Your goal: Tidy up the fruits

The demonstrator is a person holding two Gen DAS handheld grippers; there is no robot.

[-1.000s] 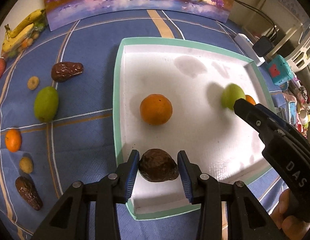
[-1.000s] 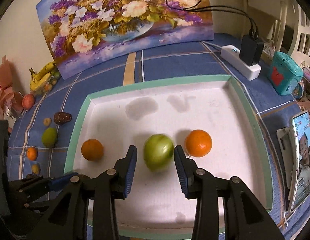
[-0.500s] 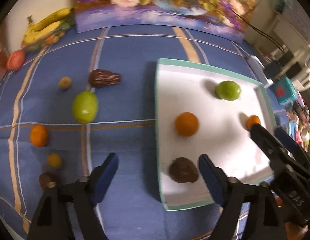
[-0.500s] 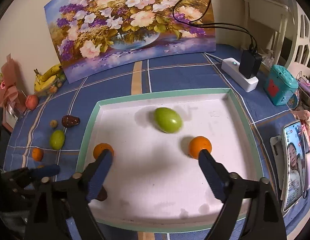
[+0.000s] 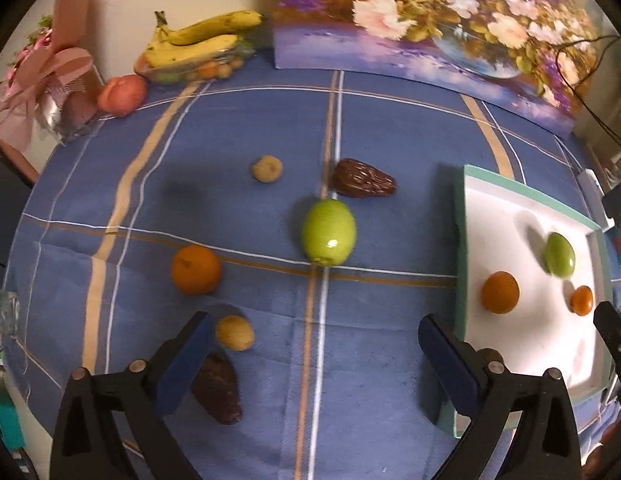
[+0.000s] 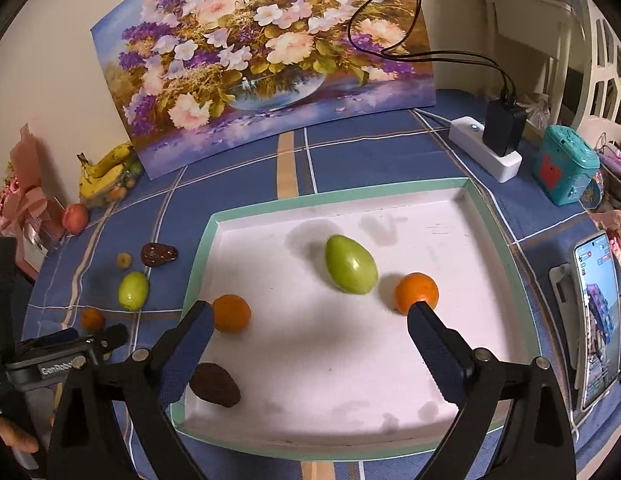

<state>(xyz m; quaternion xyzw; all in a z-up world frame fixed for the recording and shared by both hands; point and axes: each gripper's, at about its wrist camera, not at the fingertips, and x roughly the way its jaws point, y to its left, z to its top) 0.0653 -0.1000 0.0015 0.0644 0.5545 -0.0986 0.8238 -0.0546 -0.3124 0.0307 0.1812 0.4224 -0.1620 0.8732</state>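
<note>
In the left wrist view, the left tongs (image 5: 310, 354) are opening, spread wide with nothing between them, over the blue checked cloth (image 5: 390, 140) on the counter. Going left to right: an orange (image 5: 196, 269) at nine o'clock, a small yellowish fruit (image 5: 235, 333) beside the left pad with a dark brown fruit (image 5: 218, 388) just below it, a green mango (image 5: 329, 231) near the centre, another small yellowish fruit (image 5: 266, 168) and a brown fruit (image 5: 364, 184) at twelve o'clock of the mango.

In the right wrist view, the right tongs (image 6: 308, 346) are likewise opening, empty, above the white tray (image 6: 490, 216). Inside the tray, left to right: a dark avocado-like fruit (image 6: 214, 390) at seven o'clock, an orange (image 6: 231, 313) touching the left pad in the picture, a green mango (image 6: 350, 264) at centre, and a second orange (image 6: 416, 292) at three o'clock.
</note>
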